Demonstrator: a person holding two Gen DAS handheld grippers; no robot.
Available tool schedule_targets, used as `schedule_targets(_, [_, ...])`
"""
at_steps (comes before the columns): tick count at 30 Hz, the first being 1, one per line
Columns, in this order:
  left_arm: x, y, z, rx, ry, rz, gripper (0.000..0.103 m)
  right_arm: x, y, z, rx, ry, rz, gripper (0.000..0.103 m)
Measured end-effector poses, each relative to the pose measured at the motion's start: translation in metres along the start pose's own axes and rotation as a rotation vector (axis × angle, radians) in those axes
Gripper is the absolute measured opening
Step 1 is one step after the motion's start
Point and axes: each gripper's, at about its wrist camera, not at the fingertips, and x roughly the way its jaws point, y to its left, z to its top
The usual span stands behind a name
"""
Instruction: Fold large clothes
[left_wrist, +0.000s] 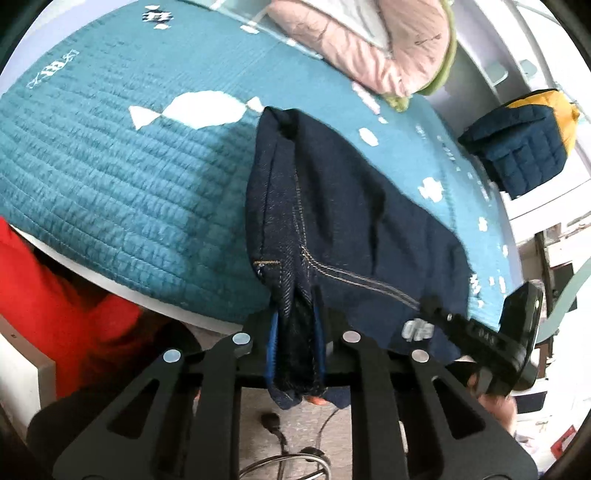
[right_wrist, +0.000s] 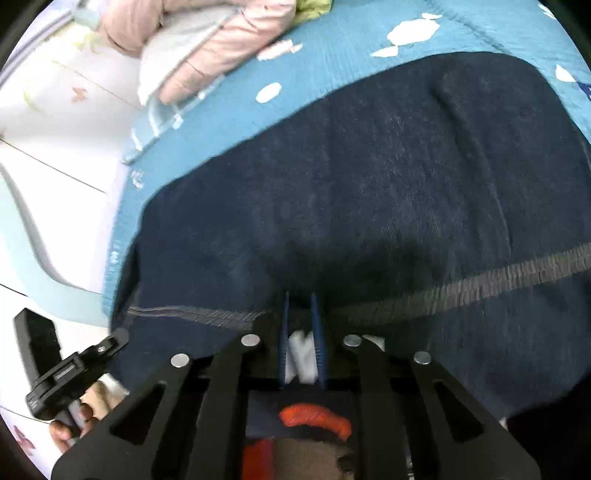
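Dark blue jeans (left_wrist: 332, 206) lie across a teal quilted bedspread (left_wrist: 122, 173) at the bed's near edge. My left gripper (left_wrist: 295, 314) is shut on a bunched seam edge of the jeans, which hangs down between the blue pads. In the right wrist view the jeans (right_wrist: 388, 184) fill most of the frame, inside out with a grey overlocked seam. My right gripper (right_wrist: 300, 306) is shut on the jeans' edge, with white pocket lining showing between its pads. The right gripper also shows in the left wrist view (left_wrist: 491, 332), and the left gripper in the right wrist view (right_wrist: 70, 373).
A pink padded jacket (left_wrist: 369, 44) lies at the far side of the bed. A navy and yellow quilted item (left_wrist: 524, 147) sits off the bed to the right. A red garment (left_wrist: 55, 306) is at the lower left. Cables lie on the floor (left_wrist: 295, 443) below.
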Motion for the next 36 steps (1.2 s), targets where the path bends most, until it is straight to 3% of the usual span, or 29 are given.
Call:
schedule_targets(2, [-0.004,-0.012,0.000,0.015,-0.005,-0.009,0.014,-0.007,0.018,-0.010,-0.054,-0.025,0.019,0.022])
schedule_targets(6, [-0.018,-0.042,0.000,0.065,-0.019,-0.036,0.013,-0.019,0.061,-0.036,-0.204,-0.064,0.076,0.046])
schedule_targets(13, [-0.021,-0.083,0.002,0.131,-0.005,-0.034,0.013,-0.030,0.089,-0.058,-0.286,-0.098,0.143,0.059])
schedule_targets(22, [-0.018,-0.098,0.010,0.114,0.004,0.011,0.013,-0.025,0.098,-0.071,-0.302,-0.102,0.155,0.064])
schedule_targets(30, [-0.021,-0.105,0.009,0.123,0.003,0.014,0.013,-0.036,0.118,-0.076,-0.379,-0.181,0.124,0.066])
schedule_targets(32, [-0.022,-0.108,0.007,0.126,0.005,0.006,0.013,-0.021,0.123,-0.077,-0.384,-0.130,0.107,0.067])
schedule_targets(36, [-0.025,-0.118,0.006,0.152,0.006,-0.001,0.013,-0.010,0.125,-0.078,-0.364,-0.122,0.132,0.067])
